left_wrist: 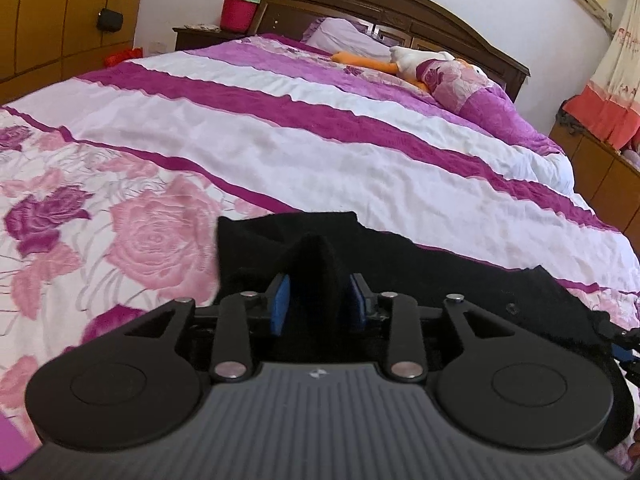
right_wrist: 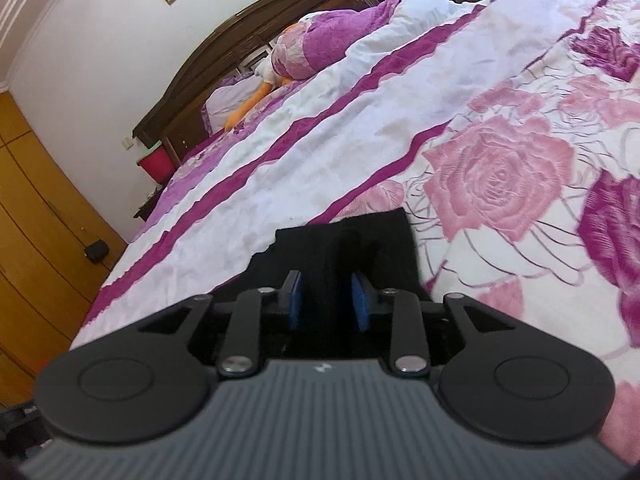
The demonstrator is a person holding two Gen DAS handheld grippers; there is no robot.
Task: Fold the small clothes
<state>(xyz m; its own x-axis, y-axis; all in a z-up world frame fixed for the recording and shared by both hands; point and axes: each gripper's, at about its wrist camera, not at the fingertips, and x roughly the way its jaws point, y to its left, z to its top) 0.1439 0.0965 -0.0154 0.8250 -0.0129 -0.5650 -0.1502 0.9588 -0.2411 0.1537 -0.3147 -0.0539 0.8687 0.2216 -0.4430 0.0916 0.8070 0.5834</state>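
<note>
A small black garment (left_wrist: 440,268) lies over the near part of the bed. My left gripper (left_wrist: 318,292) is shut on a bunched fold of it, black cloth pinched between the blue pads (left_wrist: 281,300). The cloth stretches to the right, where part of the other gripper (left_wrist: 624,344) shows at the frame edge. In the right wrist view the black garment (right_wrist: 384,236) is held the same way: my right gripper (right_wrist: 326,296) is shut on a fold between its blue pads (right_wrist: 362,304). Both grippers hold the cloth just above the bedspread.
The bedspread (left_wrist: 280,148) has pink roses and purple and white stripes. A plush toy (left_wrist: 404,60) and pillows lie near the dark wooden headboard (left_wrist: 380,4). A red bucket (left_wrist: 239,12) stands on the nightstand. Wooden wardrobes (left_wrist: 60,8) stand at the left.
</note>
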